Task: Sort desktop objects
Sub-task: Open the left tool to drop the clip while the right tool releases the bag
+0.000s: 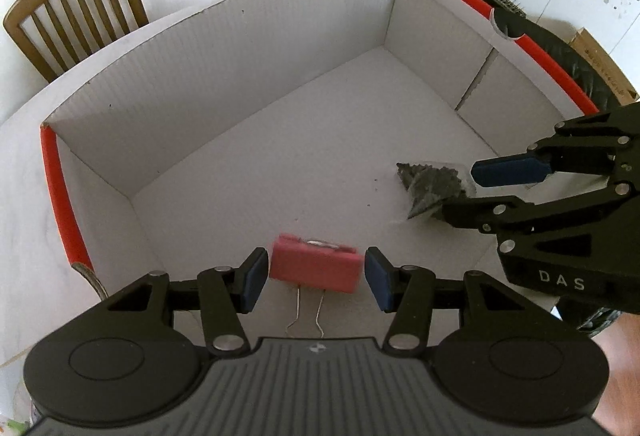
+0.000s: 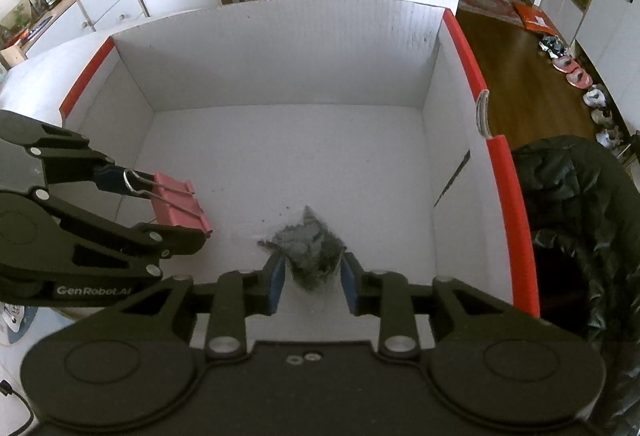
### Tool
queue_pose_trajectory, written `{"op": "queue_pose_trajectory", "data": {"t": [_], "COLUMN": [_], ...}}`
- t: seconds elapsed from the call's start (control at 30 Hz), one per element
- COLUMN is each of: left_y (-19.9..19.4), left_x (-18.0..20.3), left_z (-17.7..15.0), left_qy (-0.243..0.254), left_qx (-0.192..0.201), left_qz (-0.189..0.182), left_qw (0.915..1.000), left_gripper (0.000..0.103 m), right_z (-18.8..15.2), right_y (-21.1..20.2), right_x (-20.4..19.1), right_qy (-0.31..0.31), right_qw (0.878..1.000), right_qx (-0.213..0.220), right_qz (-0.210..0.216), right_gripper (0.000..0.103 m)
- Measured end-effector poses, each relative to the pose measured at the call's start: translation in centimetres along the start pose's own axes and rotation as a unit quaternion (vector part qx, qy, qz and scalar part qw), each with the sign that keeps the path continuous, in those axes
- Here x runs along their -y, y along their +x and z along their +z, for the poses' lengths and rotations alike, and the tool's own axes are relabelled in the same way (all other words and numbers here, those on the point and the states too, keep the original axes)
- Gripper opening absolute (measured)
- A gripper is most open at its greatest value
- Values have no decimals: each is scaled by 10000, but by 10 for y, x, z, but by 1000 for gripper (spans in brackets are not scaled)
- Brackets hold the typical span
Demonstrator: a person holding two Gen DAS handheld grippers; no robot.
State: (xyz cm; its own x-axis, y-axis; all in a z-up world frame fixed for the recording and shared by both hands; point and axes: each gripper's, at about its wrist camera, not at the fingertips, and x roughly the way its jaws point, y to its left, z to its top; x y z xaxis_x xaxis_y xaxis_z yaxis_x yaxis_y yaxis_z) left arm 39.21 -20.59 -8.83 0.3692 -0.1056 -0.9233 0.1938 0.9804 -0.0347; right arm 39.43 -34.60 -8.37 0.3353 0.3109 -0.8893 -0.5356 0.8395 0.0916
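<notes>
While both grippers reach into the white cardboard box (image 2: pixel 280 52), the left gripper (image 1: pixel 316 278) is spread around a pink binder clip (image 1: pixel 316 268), pads not touching it. The right gripper (image 2: pixel 313 278) is spread around a small clear bag of dark bits (image 2: pixel 310 248) near the box's front edge.

I see soft, even daylight in both fisheye views, with the white cardboard box (image 1: pixel 248 84) looking greyish inside. Straight edges bow strongly toward the frame borders. The pink binder clip (image 1: pixel 316 268) is slightly motion-blurred; shadows stay faint.
</notes>
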Motion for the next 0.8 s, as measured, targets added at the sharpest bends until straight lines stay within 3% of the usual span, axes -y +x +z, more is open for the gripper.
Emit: {"op": "queue_pose_trajectory", "data": {"t": [0.13, 0.33, 0.53, 0.8], "left_y": [-6, -21, -48, -83], "left_x": [2, 4, 3, 1], "left_z": [-2, -3, -12, -27], "left_qy": [73, 6, -115, -273], "left_qx": [58, 322, 688, 1102], "left_qz": [30, -97, -229, -110], "left_qw": [10000, 9994, 9973, 9935], "left_gripper": [63, 63, 63, 63], "right_z": [1, -1, -1, -8], "right_y": [-5, -23, -47, -75], "right_x": [-1, 2, 0, -6], "right_qy": [12, 13, -30, -48], "right_qw": [10000, 9995, 9983, 9962], "right_qx": [88, 307, 555, 759], "right_qz": [10, 57, 185, 418], "right_gripper": [41, 53, 55, 56]}}
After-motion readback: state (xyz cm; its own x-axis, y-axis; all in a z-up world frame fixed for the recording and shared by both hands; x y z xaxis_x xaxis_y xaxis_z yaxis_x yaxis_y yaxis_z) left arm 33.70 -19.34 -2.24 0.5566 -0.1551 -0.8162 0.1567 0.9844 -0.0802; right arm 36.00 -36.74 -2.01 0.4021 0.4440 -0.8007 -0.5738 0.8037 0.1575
